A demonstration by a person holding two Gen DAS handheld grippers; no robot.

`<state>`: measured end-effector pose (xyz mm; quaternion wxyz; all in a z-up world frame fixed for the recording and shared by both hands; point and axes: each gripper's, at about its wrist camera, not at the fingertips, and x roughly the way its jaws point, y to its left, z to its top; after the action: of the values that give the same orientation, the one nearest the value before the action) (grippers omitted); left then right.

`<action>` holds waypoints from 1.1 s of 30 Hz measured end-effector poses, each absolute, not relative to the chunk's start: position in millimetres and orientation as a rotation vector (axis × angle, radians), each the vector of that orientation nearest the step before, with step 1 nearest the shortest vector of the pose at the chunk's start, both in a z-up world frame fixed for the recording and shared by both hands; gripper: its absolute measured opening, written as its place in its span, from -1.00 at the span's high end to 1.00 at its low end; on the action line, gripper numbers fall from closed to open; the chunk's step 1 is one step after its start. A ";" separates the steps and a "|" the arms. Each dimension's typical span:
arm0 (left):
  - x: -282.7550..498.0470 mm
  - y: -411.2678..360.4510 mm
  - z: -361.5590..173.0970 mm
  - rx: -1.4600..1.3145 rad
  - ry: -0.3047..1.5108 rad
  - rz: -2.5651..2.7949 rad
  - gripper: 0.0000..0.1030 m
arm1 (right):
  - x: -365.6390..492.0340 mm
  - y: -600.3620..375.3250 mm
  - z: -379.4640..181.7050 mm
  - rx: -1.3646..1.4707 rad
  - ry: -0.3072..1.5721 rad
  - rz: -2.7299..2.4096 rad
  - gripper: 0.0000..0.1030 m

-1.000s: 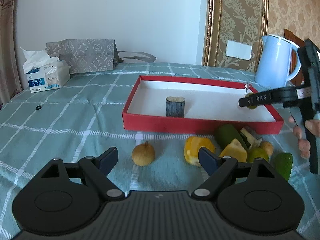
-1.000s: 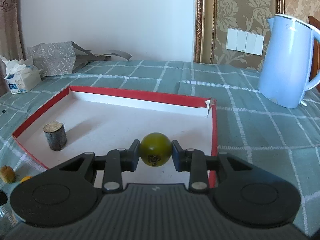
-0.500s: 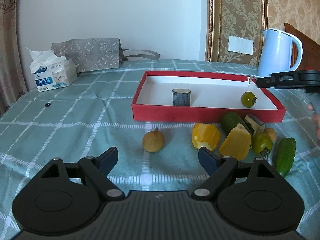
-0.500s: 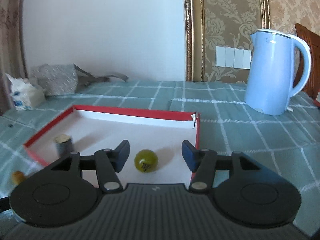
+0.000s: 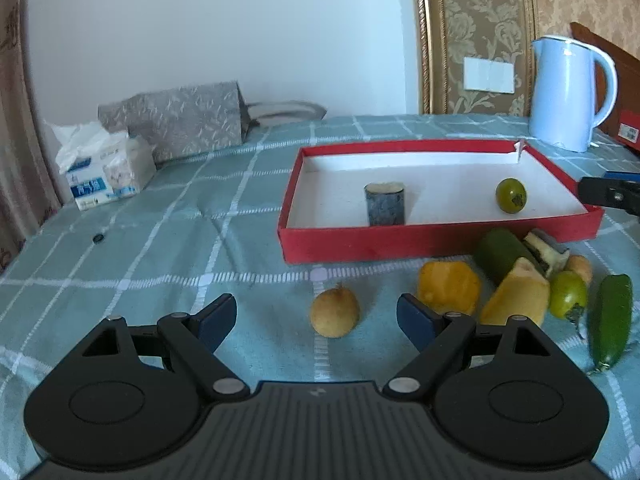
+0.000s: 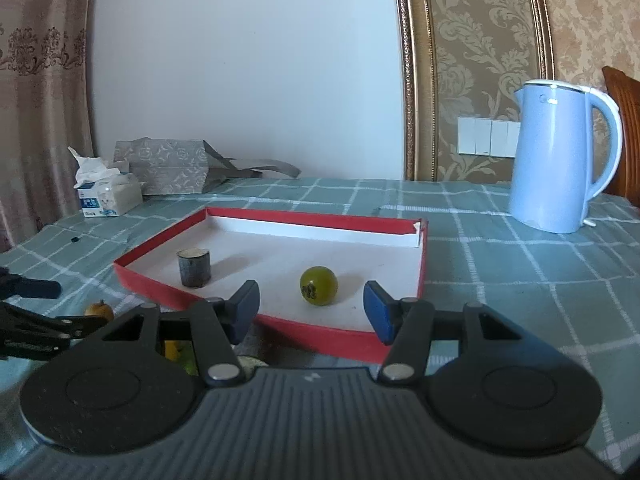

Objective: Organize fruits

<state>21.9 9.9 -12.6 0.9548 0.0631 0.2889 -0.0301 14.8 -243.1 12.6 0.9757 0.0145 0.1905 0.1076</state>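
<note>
Pickup time for the left gripper (image 5: 316, 314), jaws spread wide and easing inward a touch with nothing gripped, and the small tan round fruit (image 5: 335, 312) sits on the checked tablecloth (image 5: 160, 248) just ahead of the gap, a shade toward its right finger. To do this well, I'd say centre the gap on that fruit first, come down low so the pads meet its widest part, and squeeze gently, since a round thing like this looks ready to roll off sideways. Landmark is the red tray (image 5: 436, 240): the tan fruit lies just in front of its near wall, with the yellow pepper pieces (image 5: 448, 288), a green tomato (image 5: 568, 300) and a green chilli (image 5: 610, 320) clustered off the tray's near right corner. Inside the tray stand a dark cut stub (image 5: 385, 210) and another green tomato (image 6: 319, 291). Over there the right gripper (image 6: 311, 312) hovers at the tray's near wall, jaws parted and empty, that tomato lying free beyond them.
</note>
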 end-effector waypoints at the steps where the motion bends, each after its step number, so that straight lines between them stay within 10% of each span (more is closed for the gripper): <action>1: 24.6 11.4 -13.7 0.122 0.595 -0.064 -0.59 | 14.3 -243.1 12.6 0.030 0.381 0.215 -0.07; 16: 33.6 6.5 -23.9 0.140 0.619 -0.115 0.46 | 18.4 -245.4 7.5 0.047 0.401 0.211 -0.31; 33: 37.2 19.6 -25.0 0.060 0.593 -0.117 0.47 | -19.4 -276.8 7.9 0.084 0.513 0.212 -0.41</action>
<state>37.2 19.6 -25.0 0.9542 0.0296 0.2920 -0.0575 -19.4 -276.8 7.9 0.9608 0.0416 0.2533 0.1048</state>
